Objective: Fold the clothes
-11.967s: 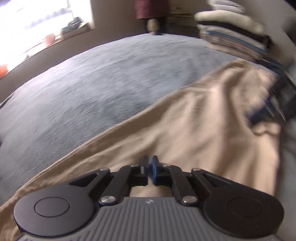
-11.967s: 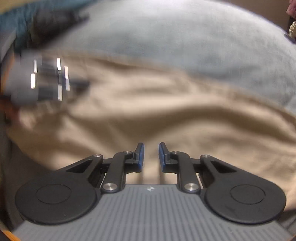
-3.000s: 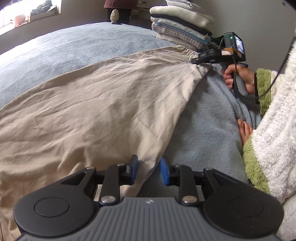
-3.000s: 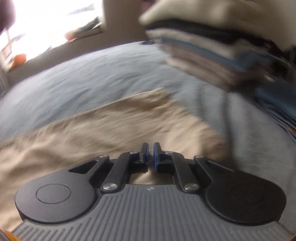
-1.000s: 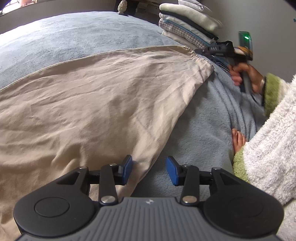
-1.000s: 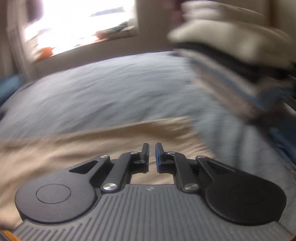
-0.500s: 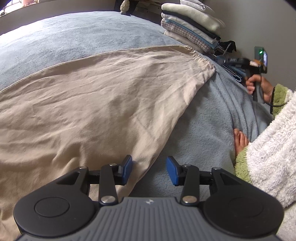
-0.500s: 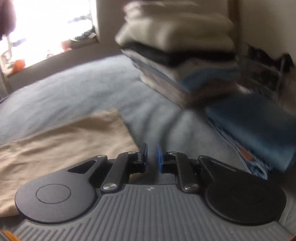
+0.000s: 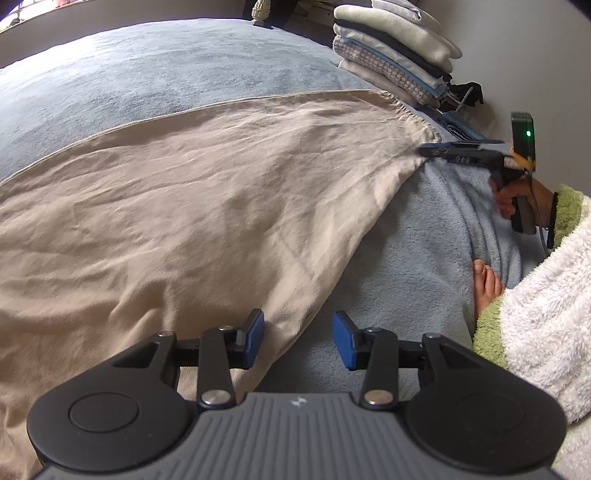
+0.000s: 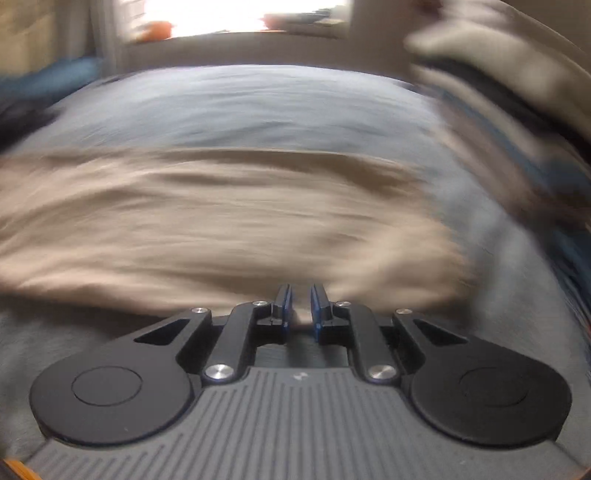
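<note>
Right gripper (image 9: 424,149) has swung back to the beige cloth's (image 9: 207,206) corner

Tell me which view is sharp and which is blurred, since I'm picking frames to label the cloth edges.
Left wrist view: sharp, the beige cloth creases and folded stack crisp, though fisheye bends the bed. Right wrist view: heavy motion smear across cloth and blue blanket, window blown out; only the right hand-held gripper itself stays crisp.

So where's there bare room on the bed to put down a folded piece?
Free: the blue blanket beyond the beige cloth, left of the folded stack, and a strip between the cloth's near edge and the sleeve. Crowded: the stack's corner.
</note>
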{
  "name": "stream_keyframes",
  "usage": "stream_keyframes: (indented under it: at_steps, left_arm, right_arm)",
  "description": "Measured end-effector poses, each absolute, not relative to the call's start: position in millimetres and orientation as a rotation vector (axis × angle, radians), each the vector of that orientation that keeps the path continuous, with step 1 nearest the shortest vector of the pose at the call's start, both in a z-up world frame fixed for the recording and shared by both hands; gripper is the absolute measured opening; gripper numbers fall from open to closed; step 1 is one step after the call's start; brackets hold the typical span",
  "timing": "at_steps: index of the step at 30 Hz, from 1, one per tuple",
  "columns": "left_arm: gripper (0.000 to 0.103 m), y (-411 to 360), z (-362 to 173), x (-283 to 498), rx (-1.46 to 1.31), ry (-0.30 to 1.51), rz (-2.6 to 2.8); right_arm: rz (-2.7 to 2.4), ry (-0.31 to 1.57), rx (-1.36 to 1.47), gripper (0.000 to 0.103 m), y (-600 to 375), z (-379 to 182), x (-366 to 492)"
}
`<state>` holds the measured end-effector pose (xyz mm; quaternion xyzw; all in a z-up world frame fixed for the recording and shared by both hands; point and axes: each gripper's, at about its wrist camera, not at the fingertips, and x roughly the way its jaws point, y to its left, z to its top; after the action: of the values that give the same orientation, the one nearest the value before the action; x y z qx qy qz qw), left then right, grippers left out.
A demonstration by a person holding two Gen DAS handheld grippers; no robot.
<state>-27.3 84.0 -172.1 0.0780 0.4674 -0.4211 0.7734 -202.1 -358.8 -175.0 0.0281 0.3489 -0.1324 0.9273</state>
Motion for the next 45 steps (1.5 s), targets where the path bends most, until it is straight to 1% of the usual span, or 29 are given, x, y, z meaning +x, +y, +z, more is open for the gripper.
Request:
stream_keyframes:
  at_steps: [1,3,6,12,16,18,21,26,29,31,34,36,39,41,45]
  left_arm:
    - [0.043,84.6,-172.2,-27.2,0.165,1.013,-0.913]
    - [0.043,85.5,-172.7,-26.1,0.155,1.017,-0.912]
    - [0.043,85.1,-172.4,-25.4,0.15,1.023,-0.909]
    - [0.043,82.7,-169.0,-28.8,0.17,1.022,-0.905]
    - [0.043,86.1,-162.4,-32.9,0.162,1.007,-0.919]
    - [0.043,89.7,-158.8,-34.0,0.144,0.996,-0.932]
    - [0.043,94.7,-157.3,-33.3,0.116,0.987,-0.952]
    - [0.043,96.7,-161.9,-25.3,0.086,0.997,-0.971]
    - [0.045,96.8,-160.9,-22.0,0.068,0.994,-0.986]
    - [0.047,96.2,-159.5,-20.4,0.057,0.986,-0.989]
    - [0.047,95.5,-155.7,-19.2,0.072,0.964,-0.958]
    - [0.047,96.7,-153.1,-19.0,0.087,0.949,-0.928]
    - [0.048,104.4,-150.5,-19.6,0.111,0.933,-0.862]
    - [0.049,113.1,-150.2,-18.9,0.115,0.933,-0.823]
    - [0.052,128.6,-152.7,-16.9,0.13,0.934,-0.783]
  right_arm:
    - [-0.34,0.707,0.096,0.013,-373.8,-171.0,-212.0]
    - [-0.424,0.674,0.157,0.013,-393.7,-162.1,-226.8]
    - [-0.355,0.621,0.14,0.013,-372.7,-144.8,-220.1]
    - [0.023,0.569,0.06,0.013,-267.8,-142.1,-122.3]
    - [0.126,0.619,0.012,0.012,-222.9,-155.9,-70.1]
    - [0.129,0.657,0.005,0.012,-218.2,-166.1,-68.0]
    - [0.102,0.695,-0.012,0.011,-231.3,-183.9,-89.6]
    - [0.01,0.736,-0.004,0.012,-264.5,-179.5,-152.7]
    - [-0.035,0.758,-0.013,0.014,-270.9,-164.3,-167.5]
    - [-0.005,0.706,-0.013,0.014,-263.5,-149.9,-156.8]
    - [0.069,0.64,0.013,0.015,-240.6,-136.4,-113.8]
    - [0.131,0.629,0.033,0.019,-221.4,-139.8,-79.6]
    - [0.176,0.673,0.032,0.019,-195.7,-159.2,-48.4]
    - [0.189,0.711,0.003,0.019,-186.4,-175.3,-53.8]
    - [0.168,0.699,0.032,0.02,-197.6,-183.0,-109.4]
